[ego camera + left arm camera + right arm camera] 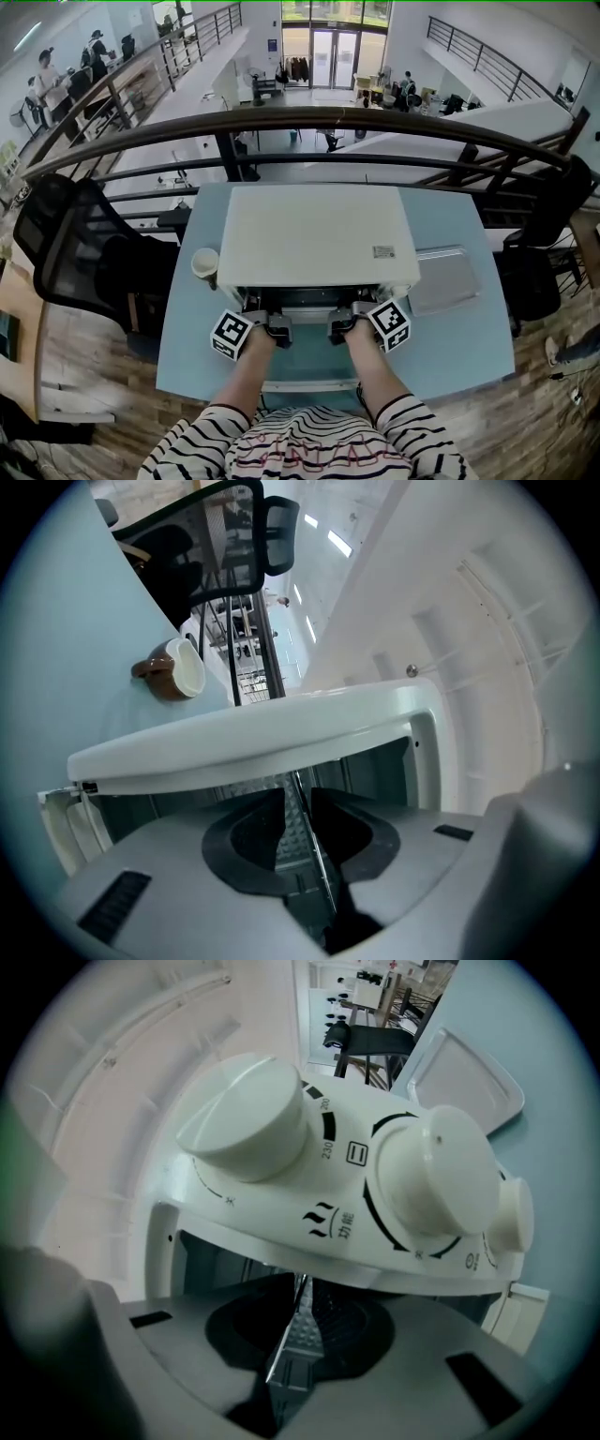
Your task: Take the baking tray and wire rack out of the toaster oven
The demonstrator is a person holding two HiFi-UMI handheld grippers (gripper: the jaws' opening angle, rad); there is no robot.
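Note:
The white toaster oven (317, 234) stands on the light blue table (187, 347) with its door folded down toward me. Both grippers reach level into its dark opening. My left gripper (274, 324) (302, 832) has its jaws nearly together, pinching a thin metal bar of the wire rack (317, 850) at the opening's left side. My right gripper (341, 326) (300, 1326) pinches the same rack's (301, 1290) front edge just below the knob panel (375, 1185). The baking tray (443, 277) (466, 1077) lies flat on the table to the right of the oven.
A paper cup (205, 263) (176, 670) stands on the table by the oven's left front corner. The lowered door's edge (309, 384) lies between my forearms. A black mesh chair (66, 244) stands at the table's left, and a railing (309, 120) runs behind the table.

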